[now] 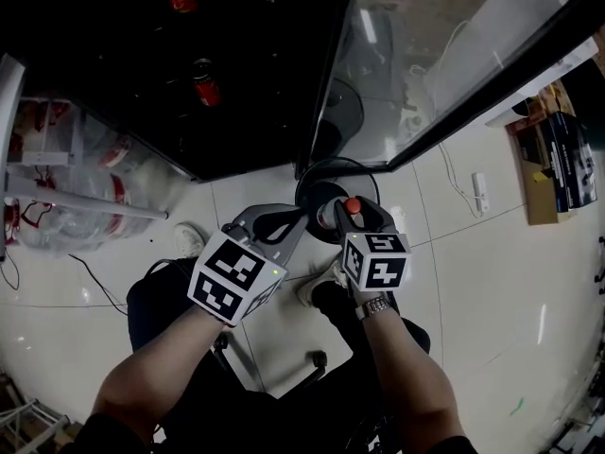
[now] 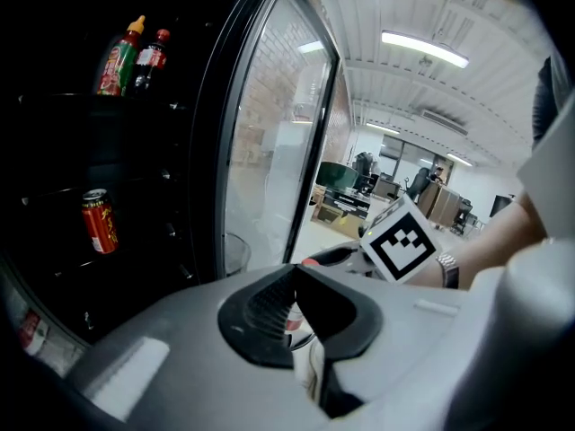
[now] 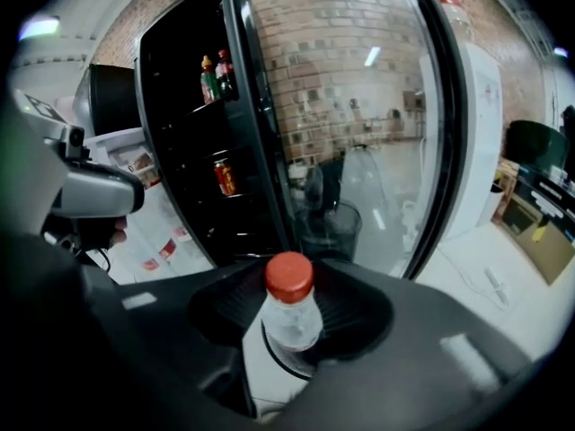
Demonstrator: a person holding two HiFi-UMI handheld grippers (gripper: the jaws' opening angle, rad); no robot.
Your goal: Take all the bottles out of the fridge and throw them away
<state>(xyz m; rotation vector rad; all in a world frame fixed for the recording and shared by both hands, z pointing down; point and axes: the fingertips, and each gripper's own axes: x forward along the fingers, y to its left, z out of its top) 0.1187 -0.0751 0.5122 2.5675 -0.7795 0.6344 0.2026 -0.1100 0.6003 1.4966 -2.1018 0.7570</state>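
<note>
Red-capped bottle [image 3: 289,305] before open fridge door [image 3: 359,106], bin [image 3: 330,232] below

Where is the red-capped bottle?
Right gripper view, centre: the bottle is clamped in the right gripper, just in front of the fridge's open glass door.

The left forearm [image 1: 156,372] and the right forearm [image 1: 413,378] are extended forward and downward, side by side and bare. The left gripper [image 1: 299,218] is angled toward the right gripper [image 1: 342,214], so that the two sets of fingertips lie just beside each other. The left marker cube [image 1: 230,277] is tilted outward. The left jaws are brought together at the tips, with nothing clamped between them. A wristwatch [image 1: 376,305] is worn on the right wrist. The right jaws are closed on a bottle [image 3: 289,317], gripped below its red cap and standing upright.
</note>
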